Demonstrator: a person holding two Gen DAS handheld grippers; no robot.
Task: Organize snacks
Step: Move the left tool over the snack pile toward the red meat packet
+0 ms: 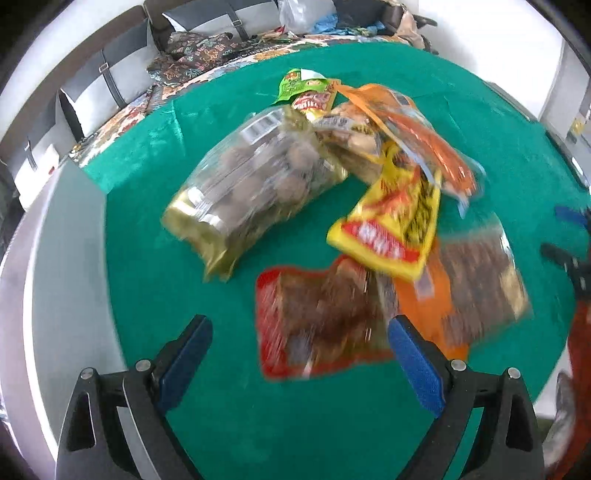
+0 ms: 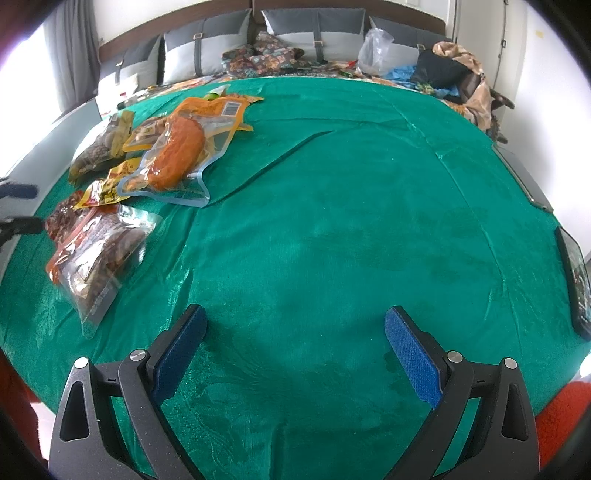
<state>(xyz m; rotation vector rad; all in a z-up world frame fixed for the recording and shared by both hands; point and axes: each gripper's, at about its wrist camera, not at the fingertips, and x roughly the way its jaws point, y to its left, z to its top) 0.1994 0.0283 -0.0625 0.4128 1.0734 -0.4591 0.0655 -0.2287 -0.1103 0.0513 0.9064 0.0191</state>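
Observation:
A heap of snack packets lies on the green cloth (image 1: 147, 258). In the left wrist view my left gripper (image 1: 301, 328) stands open just short of a red packet (image 1: 317, 325), with an orange packet of dark pieces (image 1: 476, 280), a yellow packet (image 1: 391, 225) and a clear bag of brown balls (image 1: 251, 184) behind it. The view is blurred. My right gripper (image 2: 295, 321) is open over bare cloth, with the same heap far to its left: the orange packet of dark pieces (image 2: 99, 251) and a clear pouch with an orange snack (image 2: 181, 155). The right gripper's fingers (image 1: 565, 236) show at the right edge.
Grey cushions (image 2: 317, 33), patterned fabric (image 2: 266, 55), a plastic bag (image 2: 373, 48) and a pile of clothes (image 2: 454, 70) lie beyond the cloth's far edge. A dark flat object (image 2: 578, 280) sits at the cloth's right edge. Wide bare cloth (image 2: 351, 221) spreads right of the heap.

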